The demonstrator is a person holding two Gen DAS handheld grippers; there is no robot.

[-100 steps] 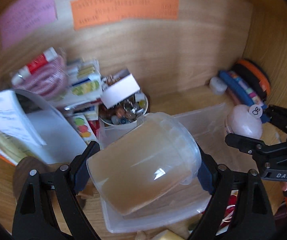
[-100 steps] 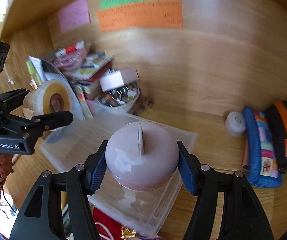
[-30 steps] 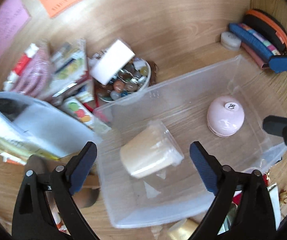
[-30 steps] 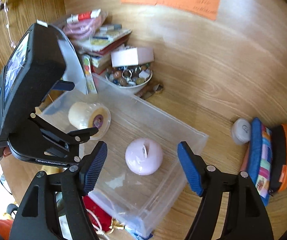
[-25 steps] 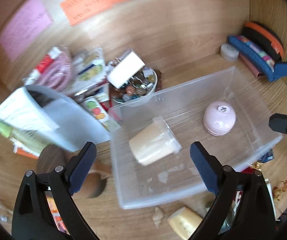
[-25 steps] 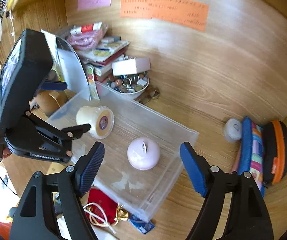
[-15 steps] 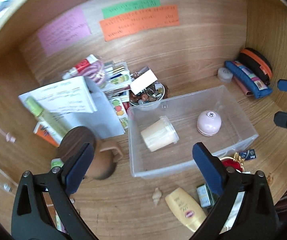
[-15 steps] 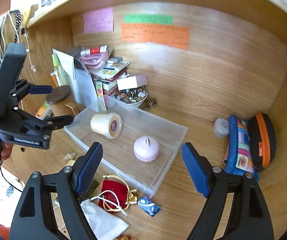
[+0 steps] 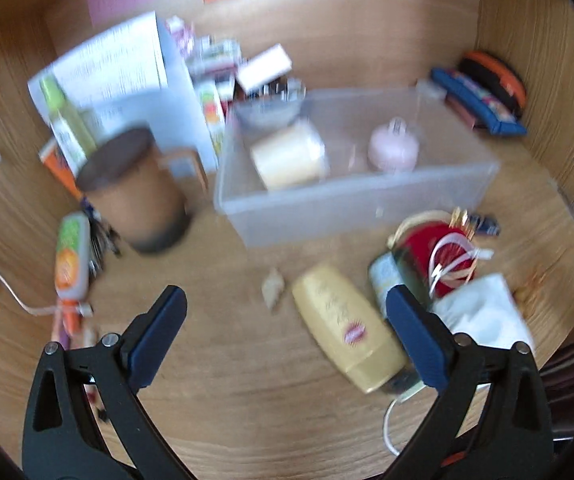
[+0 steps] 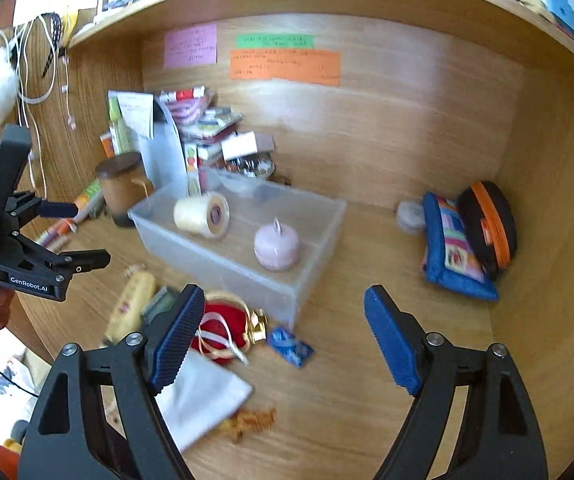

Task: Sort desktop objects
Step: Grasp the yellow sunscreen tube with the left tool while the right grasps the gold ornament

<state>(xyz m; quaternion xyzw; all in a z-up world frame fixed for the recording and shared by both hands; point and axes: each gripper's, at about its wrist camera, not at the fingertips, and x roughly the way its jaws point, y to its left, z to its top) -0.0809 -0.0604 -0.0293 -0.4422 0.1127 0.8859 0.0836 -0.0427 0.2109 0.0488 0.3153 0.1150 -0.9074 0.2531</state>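
Note:
A clear plastic bin (image 9: pixel 351 200) (image 10: pixel 191 248) sits on the wooden desk. Inside it lie a cream tape roll (image 9: pixel 287 156) (image 10: pixel 203 214) on its side and a pink round candle-like object (image 9: pixel 393 148) (image 10: pixel 277 246). My left gripper (image 9: pixel 285 336) is open and empty, above the desk in front of the bin, near a yellow tube (image 9: pixel 347 332) (image 10: pixel 131 304). My right gripper (image 10: pixel 281 336) is open and empty, in front of the bin's right end. A red pouch with ribbon (image 9: pixel 439 256) (image 10: pixel 223 328) lies between them.
A brown lidded mug (image 9: pixel 135 192) (image 10: pixel 121 186) stands left of the bin. Books, papers and a bowl of trinkets (image 10: pixel 251 164) crowd the back left. Blue and orange pouches (image 10: pixel 467 236) lean at the right wall. A white cloth (image 10: pixel 199 396) and a blue packet (image 10: pixel 289 346) lie in front.
Both grippers have pulled back from the bin and lowered toward the desk front. The tape roll and pink object stay in the bin where they were released.

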